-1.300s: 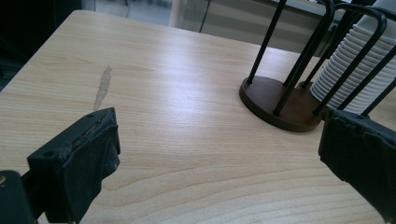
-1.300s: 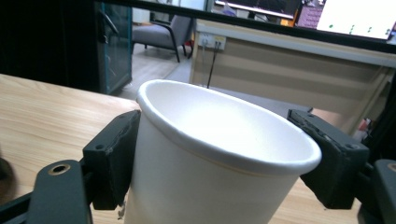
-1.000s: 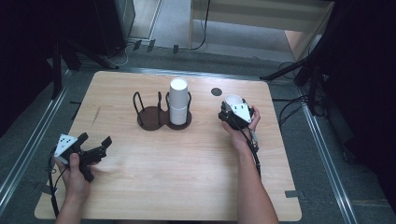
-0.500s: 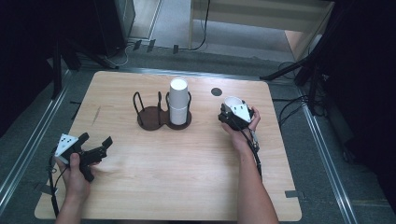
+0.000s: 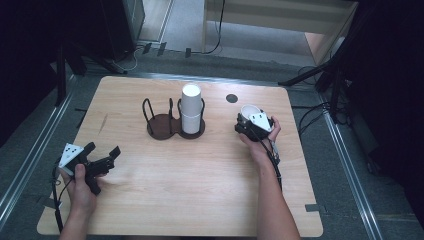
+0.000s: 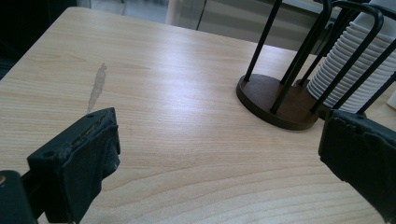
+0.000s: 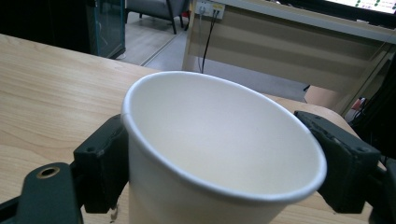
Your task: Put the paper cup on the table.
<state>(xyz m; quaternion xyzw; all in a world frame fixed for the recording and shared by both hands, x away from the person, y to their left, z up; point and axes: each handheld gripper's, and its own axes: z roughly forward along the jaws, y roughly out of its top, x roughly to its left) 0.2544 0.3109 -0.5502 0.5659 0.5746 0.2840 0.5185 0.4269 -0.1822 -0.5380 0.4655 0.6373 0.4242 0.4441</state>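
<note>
A white paper cup (image 7: 210,140) stands upright on the wooden table (image 5: 200,180) at its right side, also seen from above as the cup (image 5: 248,109). My right gripper (image 5: 246,116) reaches around it, one black jaw on each side of the cup wall. The jaws have just been opening and the rim looks round and unsqueezed. A dark two-ring cup rack (image 5: 161,125) sits at the table's middle, with a stack of white cups (image 5: 190,107) in its right ring. My left gripper (image 5: 102,149) rests open at the front left with nothing between its jaws.
The left gripper (image 6: 219,149) looks toward the rack's base (image 6: 275,100) and the ribbed cup stack (image 6: 345,60). A pale scuff (image 6: 97,86) marks the wood. A small dark disc (image 5: 231,98) lies behind the single cup. Metal rails and cables border the table.
</note>
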